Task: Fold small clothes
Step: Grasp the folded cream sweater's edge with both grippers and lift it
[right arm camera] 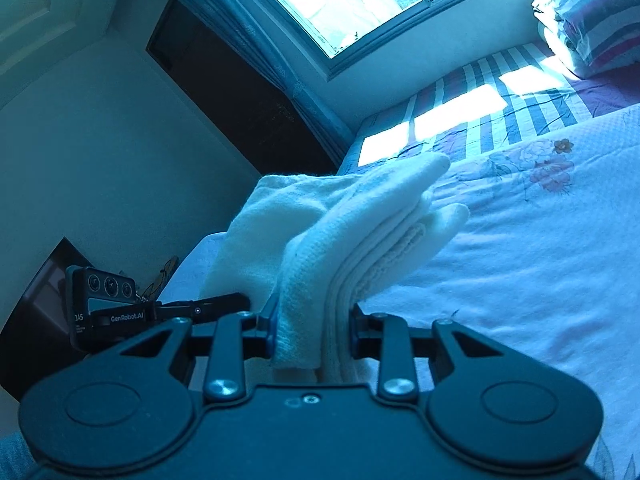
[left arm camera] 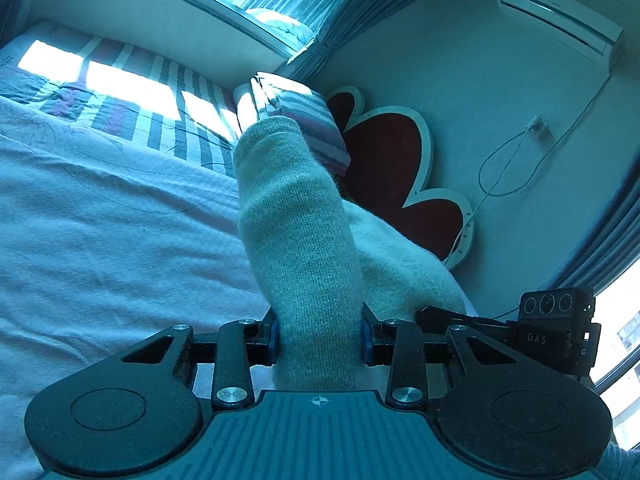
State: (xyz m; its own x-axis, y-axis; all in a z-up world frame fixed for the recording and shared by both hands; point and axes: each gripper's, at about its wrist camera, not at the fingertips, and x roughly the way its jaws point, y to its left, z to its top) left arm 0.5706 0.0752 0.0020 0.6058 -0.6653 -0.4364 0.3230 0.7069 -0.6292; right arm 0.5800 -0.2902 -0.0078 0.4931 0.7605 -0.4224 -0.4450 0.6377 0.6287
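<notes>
A small pale knit garment (left arm camera: 296, 232) fills the middle of the left wrist view, bunched and standing up from between the jaws of my left gripper (left arm camera: 320, 336), which is shut on it above the bed. In the right wrist view the same white knit garment (right arm camera: 340, 232) shows in folded layers, and my right gripper (right arm camera: 312, 332) is shut on its near edge. The other gripper's body shows at the side in each view, at the right in the left wrist view (left arm camera: 556, 328) and at the left in the right wrist view (right arm camera: 104, 304). The fingertips are hidden by the cloth.
A pale flowered sheet (right arm camera: 520, 240) covers the bed, with a striped cover (left arm camera: 132, 96) and striped pillow (left arm camera: 304, 120) toward the window. A red flower-shaped headboard (left arm camera: 384, 168) stands against the wall. A dark doorway (right arm camera: 240, 92) lies left of the bed.
</notes>
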